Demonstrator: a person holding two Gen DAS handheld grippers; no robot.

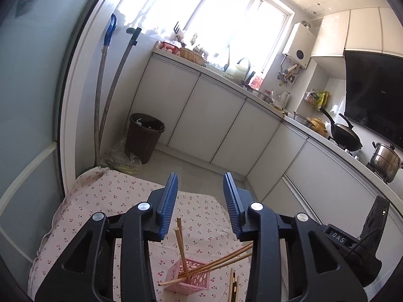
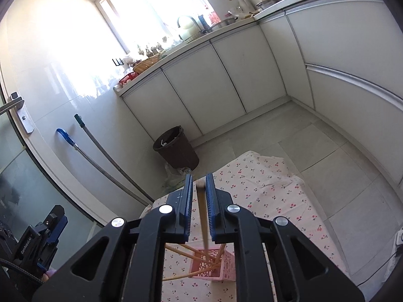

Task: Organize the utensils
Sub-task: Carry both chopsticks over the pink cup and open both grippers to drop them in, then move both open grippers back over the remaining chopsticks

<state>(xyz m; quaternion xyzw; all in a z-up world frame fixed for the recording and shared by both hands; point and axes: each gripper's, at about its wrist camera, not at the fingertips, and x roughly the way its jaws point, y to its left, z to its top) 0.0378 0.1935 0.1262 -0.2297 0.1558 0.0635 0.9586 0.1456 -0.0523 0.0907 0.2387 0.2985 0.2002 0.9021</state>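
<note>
A pink perforated basket [image 1: 187, 280] stands on the cherry-print tablecloth [image 1: 100, 196] and holds several wooden chopsticks [image 1: 181, 246] leaning out at angles. More chopsticks [image 1: 233, 287] lie on the cloth right of the basket. My left gripper [image 1: 200, 183] is open and empty, raised above the basket. My right gripper [image 2: 199, 183] has its jaws nearly closed around one chopstick [image 2: 202, 216], which hangs down with its lower end above the basket [image 2: 219, 264]. The left gripper also shows at the right wrist view's left edge [image 2: 54, 229].
A brown waste bin [image 1: 144, 137] and two long-handled tools [image 1: 108, 75] stand by the wall beyond the table. White cabinets [image 1: 201, 115] and a cluttered counter with pots [image 1: 385, 161] run along the back and right. Tiled floor [image 2: 314, 151] lies beyond the table.
</note>
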